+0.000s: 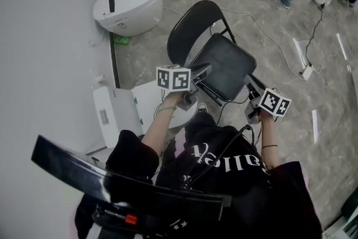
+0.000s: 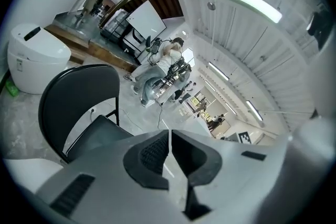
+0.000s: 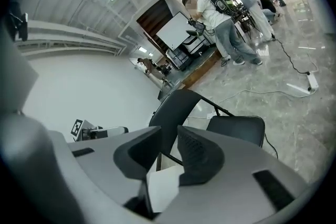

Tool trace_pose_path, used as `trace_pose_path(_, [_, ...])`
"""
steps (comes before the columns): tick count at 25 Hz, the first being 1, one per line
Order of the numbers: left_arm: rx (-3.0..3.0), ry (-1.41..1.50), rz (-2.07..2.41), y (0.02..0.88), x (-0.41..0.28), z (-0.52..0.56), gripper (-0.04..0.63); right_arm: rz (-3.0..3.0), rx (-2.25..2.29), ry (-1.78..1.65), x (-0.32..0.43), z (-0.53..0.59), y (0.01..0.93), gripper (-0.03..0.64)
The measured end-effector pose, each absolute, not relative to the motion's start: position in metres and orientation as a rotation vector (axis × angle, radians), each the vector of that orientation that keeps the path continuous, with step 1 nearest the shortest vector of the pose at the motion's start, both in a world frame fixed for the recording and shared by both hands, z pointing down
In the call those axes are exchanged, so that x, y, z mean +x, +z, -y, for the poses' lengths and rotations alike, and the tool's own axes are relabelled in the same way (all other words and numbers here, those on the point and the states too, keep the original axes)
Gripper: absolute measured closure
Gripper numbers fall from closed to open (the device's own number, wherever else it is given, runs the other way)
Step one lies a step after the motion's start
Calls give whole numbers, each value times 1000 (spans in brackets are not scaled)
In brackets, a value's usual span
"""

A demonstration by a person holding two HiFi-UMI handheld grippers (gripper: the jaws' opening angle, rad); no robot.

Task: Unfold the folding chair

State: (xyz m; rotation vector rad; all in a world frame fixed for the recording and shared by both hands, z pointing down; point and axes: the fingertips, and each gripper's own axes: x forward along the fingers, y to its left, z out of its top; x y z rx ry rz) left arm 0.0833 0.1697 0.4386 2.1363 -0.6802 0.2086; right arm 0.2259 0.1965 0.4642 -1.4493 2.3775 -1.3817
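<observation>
Folding chair [image 1: 224, 67] standing unfolded on floor [image 1: 330, 137]; task seemingly complete. Left tool [image 2: 169, 136] closed, right tool [image 3: 168, 134] narrowly parted, both empty.

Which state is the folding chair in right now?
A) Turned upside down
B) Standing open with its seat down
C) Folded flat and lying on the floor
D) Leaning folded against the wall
B: the folding chair stands open on its legs, with its seat swung down flat in front of the backrest.
</observation>
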Motion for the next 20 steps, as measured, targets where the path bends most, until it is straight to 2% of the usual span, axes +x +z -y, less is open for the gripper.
trace_pose_path(10, [2062, 56, 739, 415, 162, -224, 577, -2496, -1389, -1193, 266, -229, 407, 525])
trace_pose_path(20, [2158, 106, 911, 391, 205, -284, 577, -2644, -1207, -1145, 265, -282, 390, 525])
